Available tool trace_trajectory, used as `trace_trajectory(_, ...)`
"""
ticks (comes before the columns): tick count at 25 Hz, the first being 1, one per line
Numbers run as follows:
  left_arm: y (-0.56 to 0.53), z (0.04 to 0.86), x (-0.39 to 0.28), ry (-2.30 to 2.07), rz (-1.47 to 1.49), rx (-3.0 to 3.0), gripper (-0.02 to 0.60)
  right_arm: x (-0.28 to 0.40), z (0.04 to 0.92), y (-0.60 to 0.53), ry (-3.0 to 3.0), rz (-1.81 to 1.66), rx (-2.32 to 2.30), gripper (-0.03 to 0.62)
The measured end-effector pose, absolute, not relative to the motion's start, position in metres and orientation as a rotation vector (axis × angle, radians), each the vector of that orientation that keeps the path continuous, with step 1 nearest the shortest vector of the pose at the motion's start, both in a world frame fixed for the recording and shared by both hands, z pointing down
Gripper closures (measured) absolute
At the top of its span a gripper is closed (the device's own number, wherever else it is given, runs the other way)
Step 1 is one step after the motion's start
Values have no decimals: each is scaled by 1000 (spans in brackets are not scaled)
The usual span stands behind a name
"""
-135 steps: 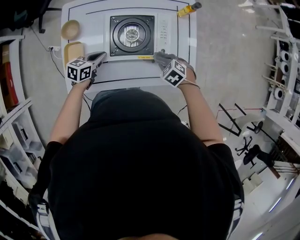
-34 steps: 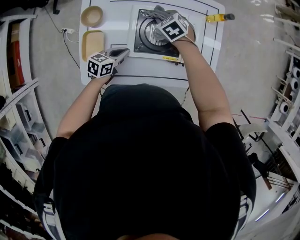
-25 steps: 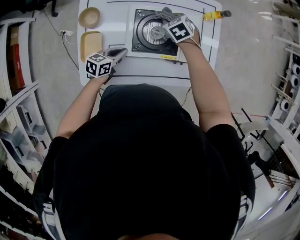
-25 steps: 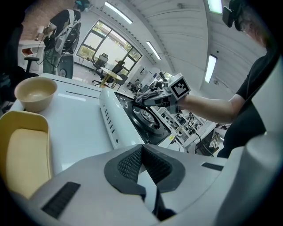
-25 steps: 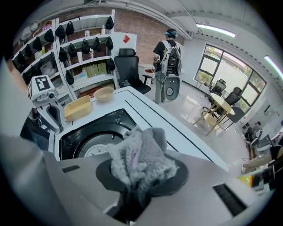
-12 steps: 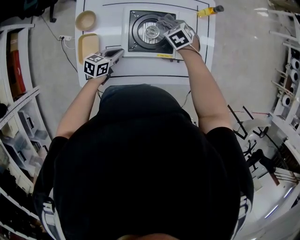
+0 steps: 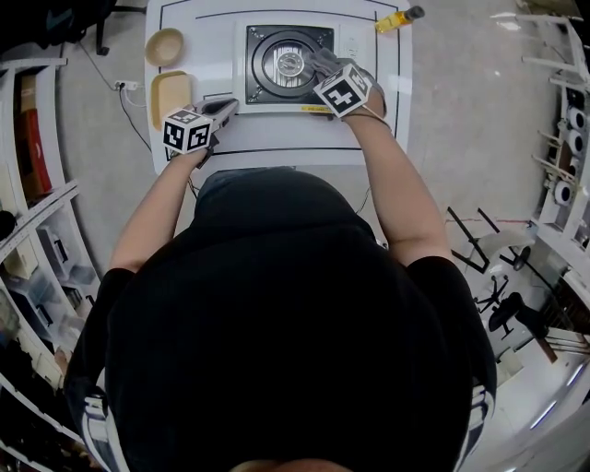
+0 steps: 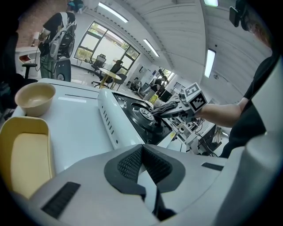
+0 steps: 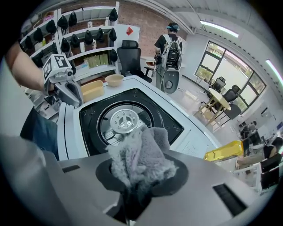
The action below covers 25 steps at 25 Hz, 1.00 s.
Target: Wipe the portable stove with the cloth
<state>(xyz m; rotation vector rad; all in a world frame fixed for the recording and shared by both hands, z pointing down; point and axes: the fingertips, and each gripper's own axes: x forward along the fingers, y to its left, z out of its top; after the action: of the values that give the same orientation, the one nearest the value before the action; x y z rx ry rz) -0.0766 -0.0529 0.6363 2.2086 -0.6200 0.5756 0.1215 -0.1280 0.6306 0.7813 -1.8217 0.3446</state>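
Note:
The white portable stove (image 7: 343, 48) with a black top and a round silver burner (image 7: 289, 63) stands at the middle of the white table (image 7: 277, 138). My right gripper (image 7: 327, 72) is shut on a grey fluffy cloth (image 7: 322, 62), which hangs over the stove's front right part, just right of the burner. In the right gripper view the cloth (image 9: 139, 158) bunches out of the jaws of the right gripper (image 9: 136, 178) with the burner (image 9: 125, 121) beyond it. My left gripper (image 7: 224, 108) is shut and holds nothing, at the stove's front left corner; the left gripper (image 8: 142, 167) looks along the stove's side (image 8: 112, 123).
A tan bowl (image 7: 166, 44) and a yellow tray (image 7: 170, 92) lie on the table left of the stove. A yellow bottle (image 7: 398, 18) lies at the far right corner. Shelves line both sides of the floor. People and chairs stand far behind.
My right gripper has drawn the cloth from the far side of the burner back toward the stove's front right. The left gripper has stayed by the front left corner.

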Motion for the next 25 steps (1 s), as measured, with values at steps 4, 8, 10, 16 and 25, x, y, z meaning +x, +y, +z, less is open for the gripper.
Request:
trace_trajectory(4,-50,636,-76,-615,590,2214,560,119,630,-108,-1817,352,756,485)
trace_trajectory(8,-48,635,-76,-622,598,2216,560,113,630,-87,-1819,345,717,485)
trace_trajectory(10,-46,634,-75,-627,602,2216,560,110,631,-78,-1825,346,695,485)
trace_trajectory(16,-42,633,-74,-630,641,2227,560,103,628,-66,-1846,356,666,485)
trace_trajectory(25,-36,631,-72,-645,731,2228,558,107,615,-64,-1868,325,699,485)
